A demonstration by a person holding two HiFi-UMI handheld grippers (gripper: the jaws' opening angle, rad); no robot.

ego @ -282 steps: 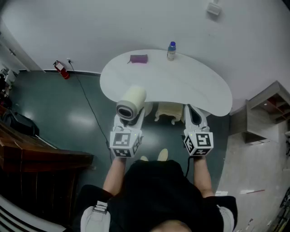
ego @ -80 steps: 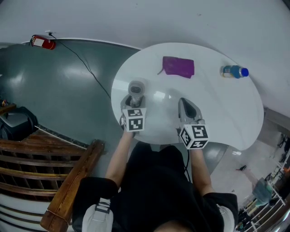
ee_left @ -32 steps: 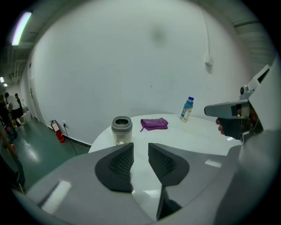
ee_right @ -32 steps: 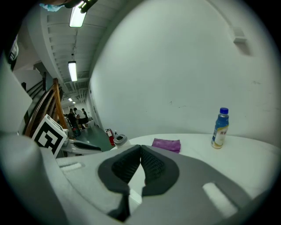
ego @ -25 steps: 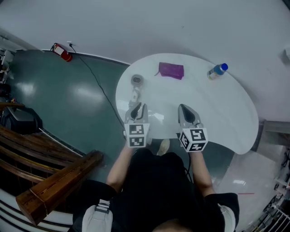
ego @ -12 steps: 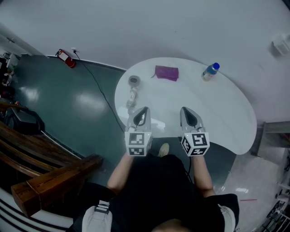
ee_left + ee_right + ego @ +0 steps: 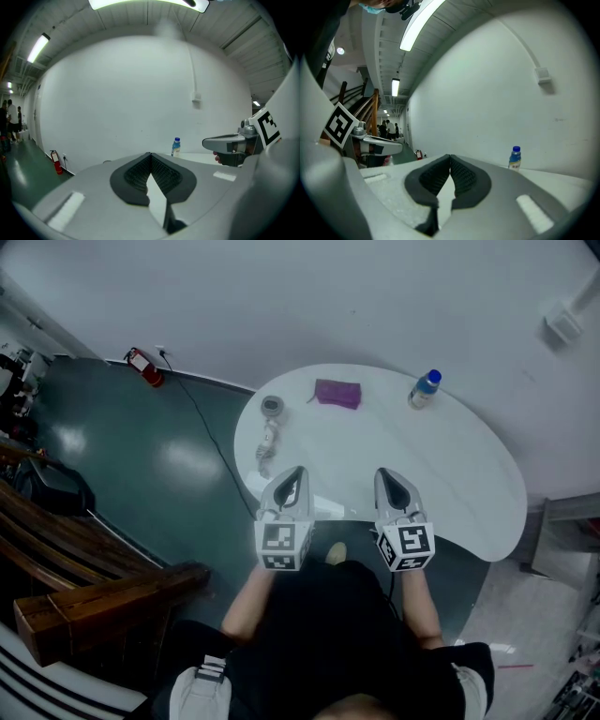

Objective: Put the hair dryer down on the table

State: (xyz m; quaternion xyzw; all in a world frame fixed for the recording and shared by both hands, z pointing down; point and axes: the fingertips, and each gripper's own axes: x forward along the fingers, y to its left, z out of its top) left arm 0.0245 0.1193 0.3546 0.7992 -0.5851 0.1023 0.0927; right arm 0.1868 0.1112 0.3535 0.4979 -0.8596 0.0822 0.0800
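Observation:
The hair dryer point(image 7: 269, 426) lies on the white table point(image 7: 450, 474) near its left end, round head toward the wall and handle toward me. My left gripper point(image 7: 292, 472) hovers over the table's near edge, a short way back from the dryer, shut with nothing between its pads point(image 7: 150, 154). My right gripper point(image 7: 389, 474) is level with it to the right, also shut and empty point(image 7: 450, 157). Neither gripper view shows the dryer. Each gripper shows in the other's view, the right gripper point(image 7: 234, 143) and the left gripper point(image 7: 370, 140).
A purple cloth point(image 7: 337, 393) and a blue-capped bottle point(image 7: 424, 388) stand at the table's far side; the bottle point(image 7: 176, 146) shows ahead of both grippers point(image 7: 514, 157). A fire extinguisher point(image 7: 145, 367) and a cable are on the green floor, wooden beams point(image 7: 84, 601) to the left.
My left gripper has drawn back from the hair dryer toward the table's near edge. The dryer stays lying on the table. The head view has shifted slightly.

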